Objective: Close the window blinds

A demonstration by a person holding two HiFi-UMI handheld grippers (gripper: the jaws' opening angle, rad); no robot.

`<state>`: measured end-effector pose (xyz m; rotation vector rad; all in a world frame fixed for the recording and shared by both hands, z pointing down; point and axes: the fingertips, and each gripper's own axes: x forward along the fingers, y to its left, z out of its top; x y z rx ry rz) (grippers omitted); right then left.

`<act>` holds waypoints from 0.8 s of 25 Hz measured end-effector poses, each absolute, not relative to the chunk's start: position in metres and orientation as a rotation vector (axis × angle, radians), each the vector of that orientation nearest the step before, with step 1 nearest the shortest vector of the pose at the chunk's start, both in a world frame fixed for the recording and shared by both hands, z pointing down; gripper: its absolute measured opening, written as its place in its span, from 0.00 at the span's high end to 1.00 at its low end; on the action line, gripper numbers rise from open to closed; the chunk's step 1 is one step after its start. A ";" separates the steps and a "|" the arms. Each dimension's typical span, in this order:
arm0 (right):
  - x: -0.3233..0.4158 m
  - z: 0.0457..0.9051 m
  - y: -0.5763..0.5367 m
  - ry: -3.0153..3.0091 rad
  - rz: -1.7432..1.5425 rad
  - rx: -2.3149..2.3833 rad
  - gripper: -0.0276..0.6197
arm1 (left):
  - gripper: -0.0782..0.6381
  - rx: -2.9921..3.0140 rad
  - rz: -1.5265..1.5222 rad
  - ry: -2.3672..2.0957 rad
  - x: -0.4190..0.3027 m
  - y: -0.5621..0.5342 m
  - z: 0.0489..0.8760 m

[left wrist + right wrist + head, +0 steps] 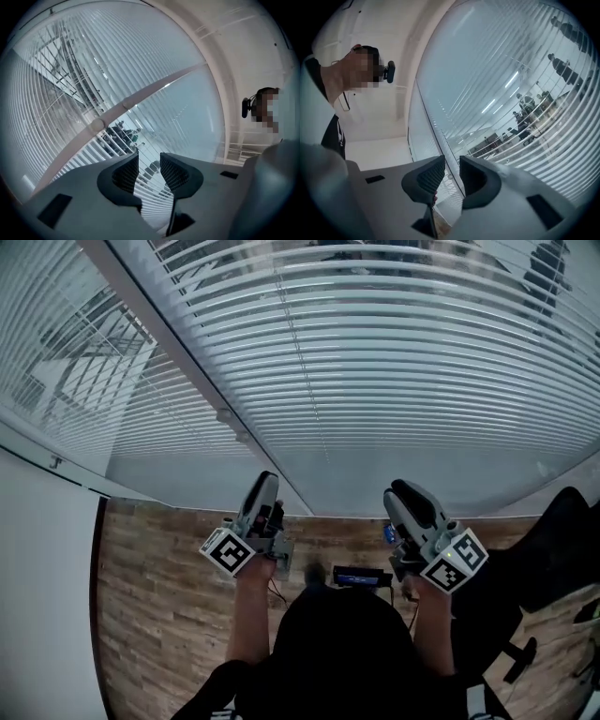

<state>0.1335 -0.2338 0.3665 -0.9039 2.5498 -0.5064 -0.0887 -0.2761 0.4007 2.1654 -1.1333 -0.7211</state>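
Note:
White slatted blinds point(394, 352) hang over the glass wall ahead, and their slats stand apart enough that the room beyond shows between them. A pale frame bar point(187, 371) with two small knobs point(223, 415) runs diagonally between the two blind panels. My left gripper point(265, 479) points up at the glass just right of that bar. In the left gripper view it point(150, 157) is open and nothing sits between the pads. My right gripper point(403, 488) points up further right. It point(452, 161) is open too, with a thin dark line of the glass wall behind the gap.
Below the blinds is a strip of bare frosted glass point(375, 484), then wooden floor point(159, 615). A small dark device point(361, 576) lies on the floor between my arms. A black chair point(553, 559) stands at the right, a white wall panel point(37, 596) at the left.

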 end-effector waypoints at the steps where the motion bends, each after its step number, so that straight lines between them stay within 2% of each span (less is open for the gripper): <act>1: 0.128 0.367 -0.239 2.556 -0.500 -0.908 0.80 | 0.70 2.153 -0.728 -1.146 -0.099 -0.285 0.404; 3: 0.116 0.372 -0.251 2.566 -0.496 -0.915 0.80 | 0.70 2.132 -0.730 -1.181 -0.117 -0.303 0.413; 7: 0.104 0.376 -0.246 2.589 -0.491 -0.930 0.80 | 0.61 2.074 -0.708 -1.309 -0.142 -0.321 0.438; 12: 0.088 0.381 -0.251 2.623 -0.468 -0.987 0.80 | 0.61 1.962 -0.739 -1.388 -0.170 -0.352 0.466; 20: 0.073 0.395 -0.260 2.642 -0.470 -1.044 0.80 | 0.63 1.827 -0.931 -1.248 -0.175 -0.378 0.473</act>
